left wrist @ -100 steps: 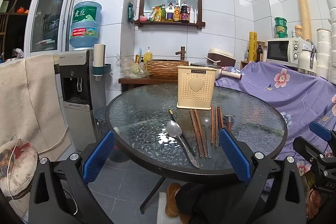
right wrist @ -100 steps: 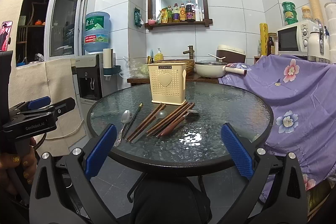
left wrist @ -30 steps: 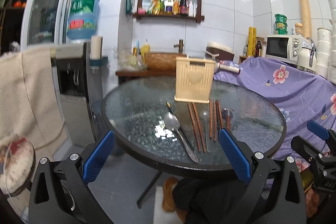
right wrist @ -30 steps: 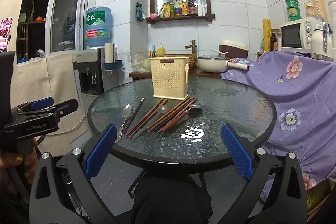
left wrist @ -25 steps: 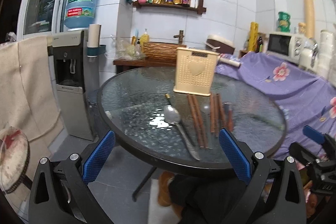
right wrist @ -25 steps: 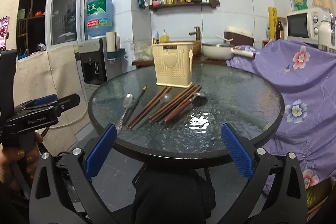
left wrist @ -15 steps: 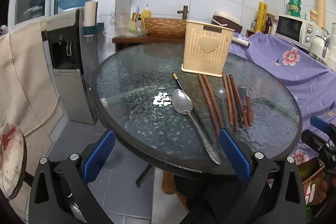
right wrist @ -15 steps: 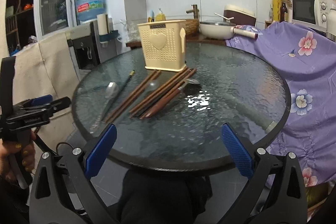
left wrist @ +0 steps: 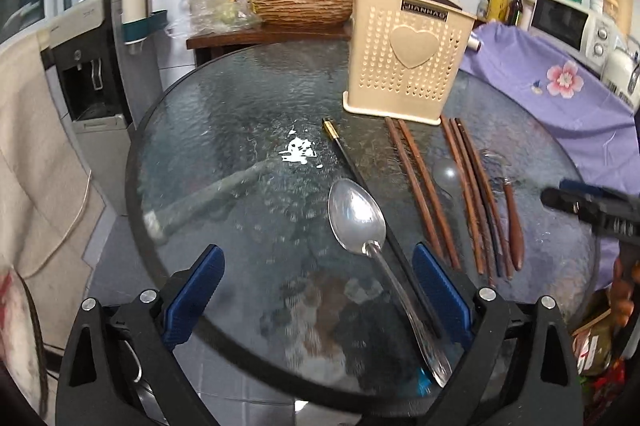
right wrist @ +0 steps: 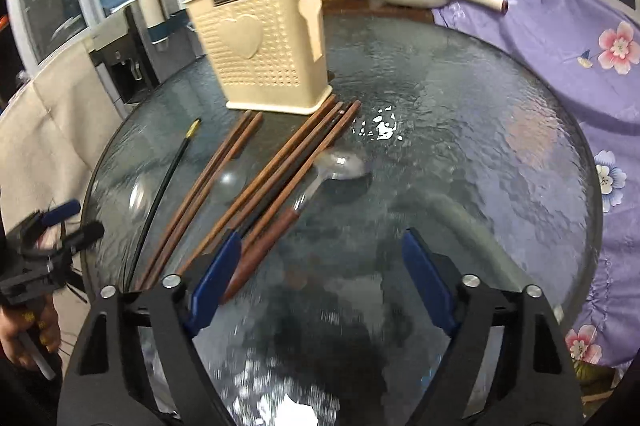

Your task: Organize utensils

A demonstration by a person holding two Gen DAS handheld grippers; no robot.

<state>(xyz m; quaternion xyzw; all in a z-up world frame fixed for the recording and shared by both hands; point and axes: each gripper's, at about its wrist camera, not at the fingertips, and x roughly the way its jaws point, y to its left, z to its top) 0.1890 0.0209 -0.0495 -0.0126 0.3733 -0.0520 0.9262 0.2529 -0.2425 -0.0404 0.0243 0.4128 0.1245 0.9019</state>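
Lengthwise, apparently: spoon [left wrist: 356, 214] handle nearest.

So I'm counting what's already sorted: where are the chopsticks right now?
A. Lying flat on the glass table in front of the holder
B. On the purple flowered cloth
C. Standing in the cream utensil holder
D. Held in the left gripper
A: the brown chopsticks lie flat on the glass table, just in front of the cream utensil holder.

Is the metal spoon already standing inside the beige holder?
No, the metal spoon lies flat on the glass table, in front of the beige holder.
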